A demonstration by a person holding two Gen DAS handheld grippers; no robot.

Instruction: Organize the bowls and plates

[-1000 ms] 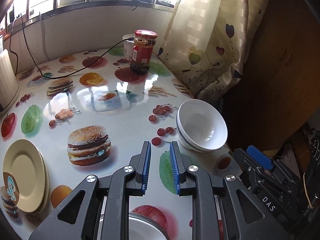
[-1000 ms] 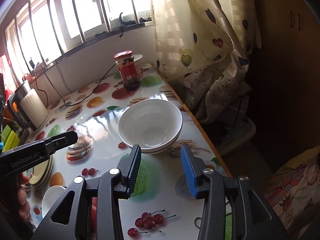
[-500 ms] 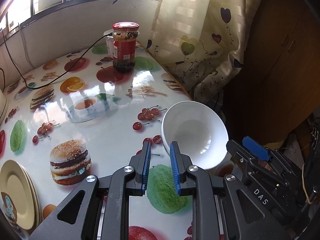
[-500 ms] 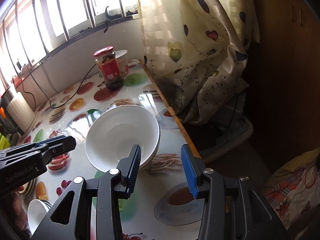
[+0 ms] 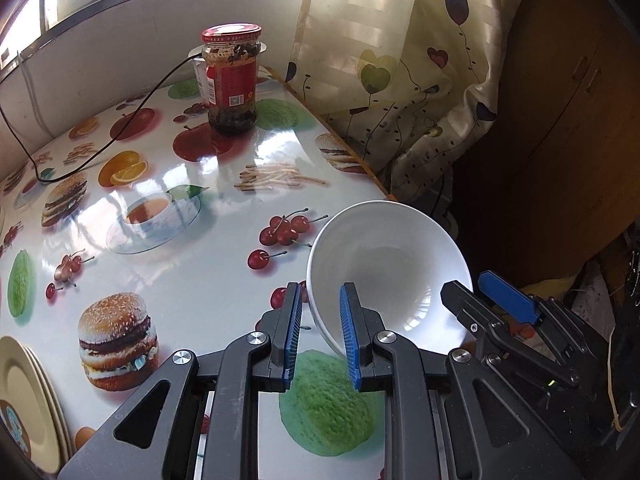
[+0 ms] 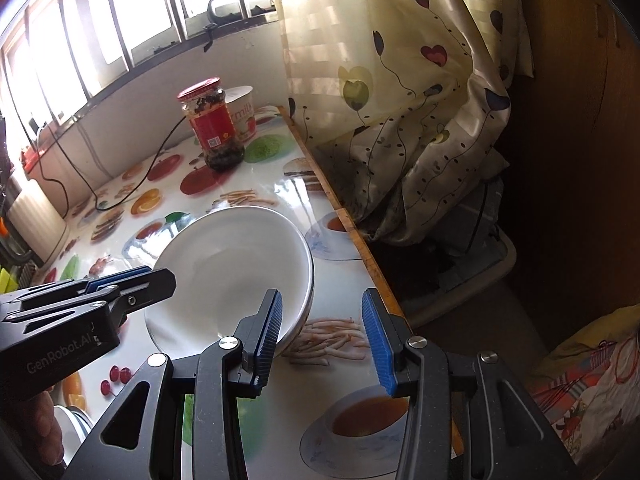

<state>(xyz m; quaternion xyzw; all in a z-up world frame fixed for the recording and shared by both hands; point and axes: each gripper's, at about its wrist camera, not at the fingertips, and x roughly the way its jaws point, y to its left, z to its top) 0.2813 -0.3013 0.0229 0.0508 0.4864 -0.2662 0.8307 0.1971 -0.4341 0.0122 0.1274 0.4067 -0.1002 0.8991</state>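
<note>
A glossy white bowl (image 5: 386, 276), smooth, round and deep, sits tilted near the right edge of the worktop (image 5: 192, 280), which wears a shiny oilcloth printed with burgers, cherries, fruit and teacups. The left tongs (image 5: 318, 334) straddle the bowl's near-left rim, one ribbed blue pad inside and the other outside the wall, with a narrow gap between them; whether the pads press the rim I cannot tell. The right tongs (image 6: 322, 344) stand open at the opposite side, their left pad just over the bowl's rim and the right pad out above the worktop's wooden edge. Both come in low, pointing forward along the worktop. Farther back a glass jar (image 5: 232, 80) with a red lid and red label holds something dark, a white tub (image 6: 242, 116) just behind it and a black cable (image 5: 120, 132) trailing beside it. Cream plates (image 5: 24, 396), flat and stacked, lie at the far left. A cream curtain (image 5: 400, 80) with heart motifs hangs past the worktop's right edge.
</note>
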